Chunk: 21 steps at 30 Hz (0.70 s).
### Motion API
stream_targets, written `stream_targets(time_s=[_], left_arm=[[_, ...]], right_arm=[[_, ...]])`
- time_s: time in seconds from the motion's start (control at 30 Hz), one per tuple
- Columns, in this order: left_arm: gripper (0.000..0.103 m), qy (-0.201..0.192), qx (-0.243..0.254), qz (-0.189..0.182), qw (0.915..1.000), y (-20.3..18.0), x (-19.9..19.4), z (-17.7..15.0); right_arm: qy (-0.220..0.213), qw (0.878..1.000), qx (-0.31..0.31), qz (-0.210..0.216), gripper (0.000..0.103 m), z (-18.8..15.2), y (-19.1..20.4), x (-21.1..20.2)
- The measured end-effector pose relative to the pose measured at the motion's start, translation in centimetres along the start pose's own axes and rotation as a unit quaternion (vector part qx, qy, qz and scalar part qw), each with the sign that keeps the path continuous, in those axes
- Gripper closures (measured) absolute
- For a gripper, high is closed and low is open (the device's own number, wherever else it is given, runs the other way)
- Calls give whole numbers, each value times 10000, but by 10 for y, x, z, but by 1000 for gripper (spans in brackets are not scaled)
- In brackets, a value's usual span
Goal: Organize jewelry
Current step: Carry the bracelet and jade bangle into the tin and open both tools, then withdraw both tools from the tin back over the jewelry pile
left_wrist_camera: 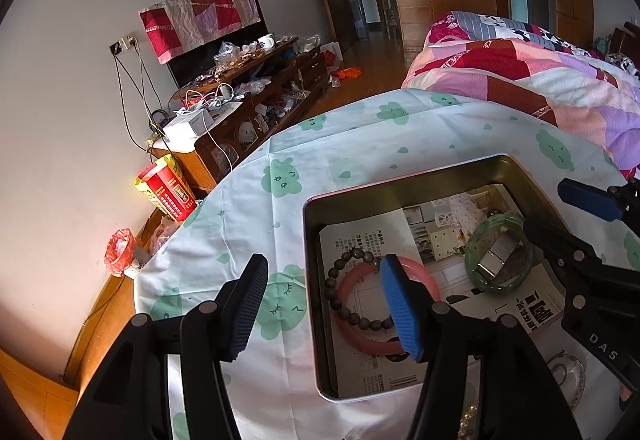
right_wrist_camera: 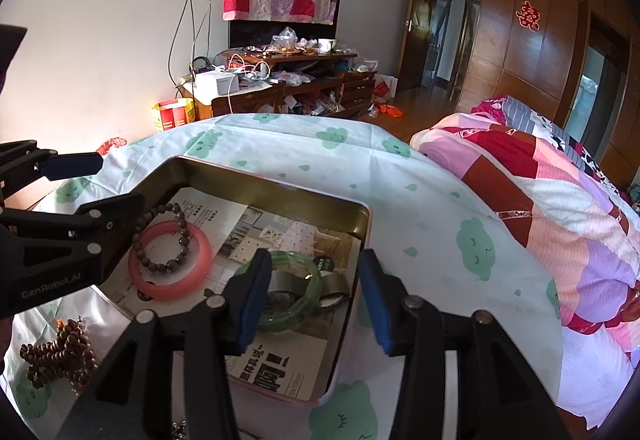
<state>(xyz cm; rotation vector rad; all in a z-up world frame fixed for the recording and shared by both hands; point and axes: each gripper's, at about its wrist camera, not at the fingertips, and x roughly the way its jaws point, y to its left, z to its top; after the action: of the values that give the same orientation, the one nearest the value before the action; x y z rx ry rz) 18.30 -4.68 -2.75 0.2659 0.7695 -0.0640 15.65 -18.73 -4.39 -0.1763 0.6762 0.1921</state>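
Both grippers hover with jaws apart and empty over an open tin (left_wrist_camera: 316,280) on a cloud-print worktop (left_wrist_camera: 360,144): left gripper (left_wrist_camera: 324,304) wide, right gripper (right_wrist_camera: 312,300) narrower. Inside, on printed paper, a pink bangle (right_wrist_camera: 170,260) with a bead bracelet (right_wrist_camera: 160,236) across it lies left, a green bangle (right_wrist_camera: 296,288) right.

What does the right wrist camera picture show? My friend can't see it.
An open gripper hovers over a tin box on a table. Inside lie a green bangle, a pink bangle and a bead bracelet.
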Motion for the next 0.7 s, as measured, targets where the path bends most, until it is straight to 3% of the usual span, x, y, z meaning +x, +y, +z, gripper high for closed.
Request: stream_targets(time_s=[0.4,0.7], left_arm=[[44,53,-20,28,10000,8,2,-5],[44,121,-217,-6,9997,29,-13,-26]], right_arm=[[9,10000,-4,-19,55,-2,2,-2],[-34,10000,84,18,55,-8,2,-13]])
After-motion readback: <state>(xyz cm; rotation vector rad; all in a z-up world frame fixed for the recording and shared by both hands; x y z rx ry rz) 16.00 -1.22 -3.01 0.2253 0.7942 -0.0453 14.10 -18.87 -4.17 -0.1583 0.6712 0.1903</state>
